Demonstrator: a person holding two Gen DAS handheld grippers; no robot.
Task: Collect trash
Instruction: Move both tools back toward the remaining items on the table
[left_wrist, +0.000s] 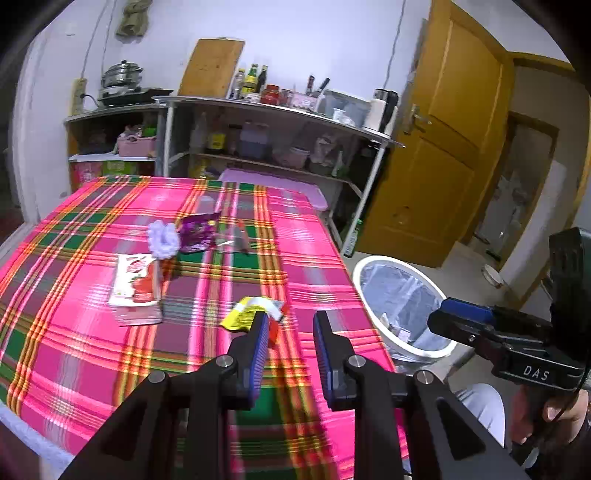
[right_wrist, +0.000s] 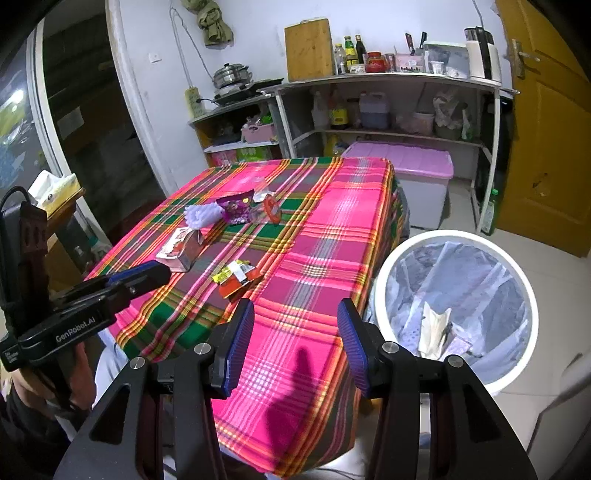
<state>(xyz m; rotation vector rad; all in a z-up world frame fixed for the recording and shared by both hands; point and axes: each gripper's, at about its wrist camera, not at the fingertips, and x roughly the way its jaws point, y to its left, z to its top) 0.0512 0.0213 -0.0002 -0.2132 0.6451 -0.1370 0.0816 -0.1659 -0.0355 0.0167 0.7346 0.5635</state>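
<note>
Gaping, both grippers hold nothing: left gripper (left_wrist: 289, 334) low centre of its frame, right gripper (right_wrist: 295, 328) likewise. Yellow wrapper (left_wrist: 251, 312) lies on the plaid cloth (left_wrist: 92, 354) just beyond the left fingertips. More litter sits mid-table: carton (left_wrist: 135, 286), purple packet (left_wrist: 197, 232). Bin (right_wrist: 461, 236) stands lower right, beside the table.

You are in a home kitchen. Against the white wall stands a metal shelf (right_wrist: 388, 79) loaded with sauce bottles (right_wrist: 351, 51), jars, knives and a kettle (right_wrist: 482, 55), with a wooden cutting board (right_wrist: 308, 50) leaning behind. Beside it a steel pot (right_wrist: 231, 74) sits on a small cooktop. A table with a pink plaid cloth (right_wrist: 325, 221) fills the middle, a lined waste bin (right_wrist: 458, 236) stands on the tiled floor, and a yellow wooden door (right_wrist: 546, 147) is to the right.
</note>
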